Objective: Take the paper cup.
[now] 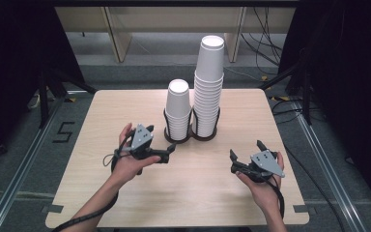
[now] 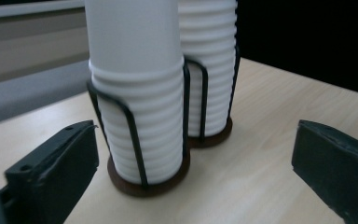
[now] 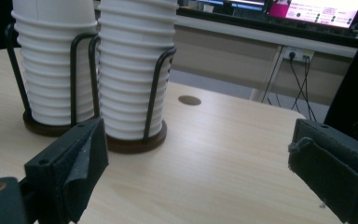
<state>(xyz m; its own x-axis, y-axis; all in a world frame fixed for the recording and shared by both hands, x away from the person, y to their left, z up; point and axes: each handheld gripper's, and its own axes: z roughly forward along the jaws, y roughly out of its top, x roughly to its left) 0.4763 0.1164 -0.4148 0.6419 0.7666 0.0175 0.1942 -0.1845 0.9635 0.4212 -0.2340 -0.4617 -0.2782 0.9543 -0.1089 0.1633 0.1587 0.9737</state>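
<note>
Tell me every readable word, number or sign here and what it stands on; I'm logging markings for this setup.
"5": black tape figure on the grey floor left of the table.
Screen behind the table in the right gripper view: coloured text, too small and blurred to read.
White cup stacks: no print visible.

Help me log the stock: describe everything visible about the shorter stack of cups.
The shorter stack of cups is plain white, paper by the look, nested upside down so a flat base tops it, with ribbed rims below. It stands upright in a black wire holder on a dark round base, on the pale wooden table, beside the taller stack, whose base adjoins. Nothing grips it; the open left gripper hovers just in front.
</note>
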